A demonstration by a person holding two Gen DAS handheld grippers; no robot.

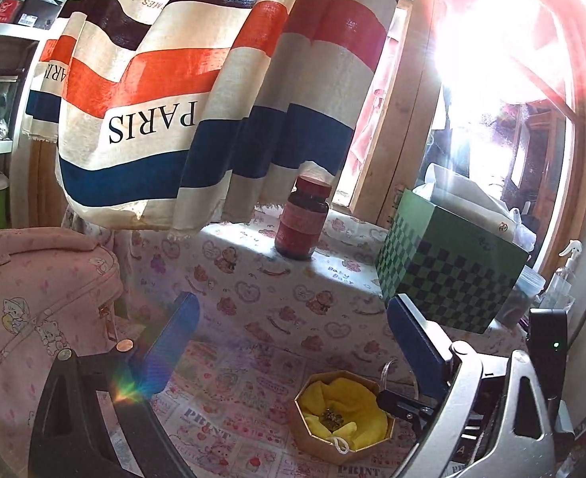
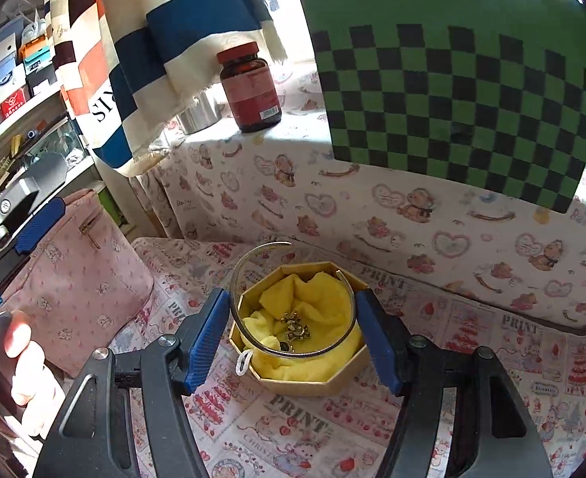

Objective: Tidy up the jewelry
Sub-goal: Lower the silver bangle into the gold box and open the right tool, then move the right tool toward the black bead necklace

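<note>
Right claw (image 2: pixel 293 318) pinched on a thin silver open bangle (image 2: pixel 253 257), blue pads pressed against its two sides. Bangle held tilted just above a gold octagonal cardboard box (image 2: pixel 304 382), lined with crumpled yellow cloth (image 2: pixel 312 298). Small brass-coloured charm pieces (image 2: pixel 294 326) lying in the cloth, inside the ring of the bangle. White cord loop (image 2: pixel 243 362) hanging over the box's near rim. Box resting on the surface under a pink bear-and-"PRINT" patterned cloth (image 2: pixel 472 318).

Left claw (image 1: pixel 293 334) spread wide, nothing between its blue pads, hovering left of the same box (image 1: pixel 344 422). Pink quilted fabric bag (image 1: pixel 34 298) at the left. Dark red-capped bottle (image 1: pixel 302 219) on the raised step behind, beside a green-and-black checked box (image 1: pixel 448 267). Striped "PARIS" fabric (image 1: pixel 173 119) hanging above.
</note>
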